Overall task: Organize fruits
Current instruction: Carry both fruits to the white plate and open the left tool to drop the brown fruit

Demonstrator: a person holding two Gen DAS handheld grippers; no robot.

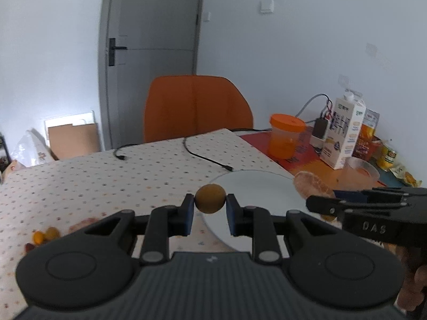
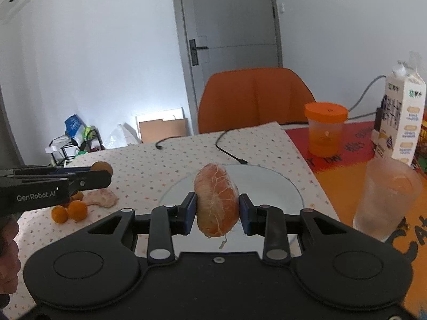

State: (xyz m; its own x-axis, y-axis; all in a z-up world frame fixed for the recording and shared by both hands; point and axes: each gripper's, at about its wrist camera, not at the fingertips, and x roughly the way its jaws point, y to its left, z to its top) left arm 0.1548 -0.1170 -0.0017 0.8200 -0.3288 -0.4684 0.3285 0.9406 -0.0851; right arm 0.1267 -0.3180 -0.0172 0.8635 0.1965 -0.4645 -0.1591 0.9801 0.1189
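Observation:
My left gripper [image 1: 210,200] is shut on a small round kumquat [image 1: 210,198], held over the near-left rim of a white plate [image 1: 253,186]. My right gripper [image 2: 216,206] is shut on a peeled orange segment [image 2: 216,200] above the same plate [image 2: 280,184]. In the left wrist view the segment [image 1: 312,184] and the right gripper [image 1: 333,202] hang at the plate's right edge. In the right wrist view the left gripper [image 2: 102,172] with its kumquat [image 2: 101,166] shows at far left. Loose kumquats [image 2: 70,210] and another peeled piece [image 2: 101,198] lie on the dotted cloth.
Two black cables [image 1: 202,157] trail across the cloth behind the plate. At the right stand an orange-lidded jar [image 2: 325,130], a milk carton [image 2: 403,120] and a clear plastic cup [image 2: 387,197]. An orange chair [image 2: 253,96] is at the table's far side.

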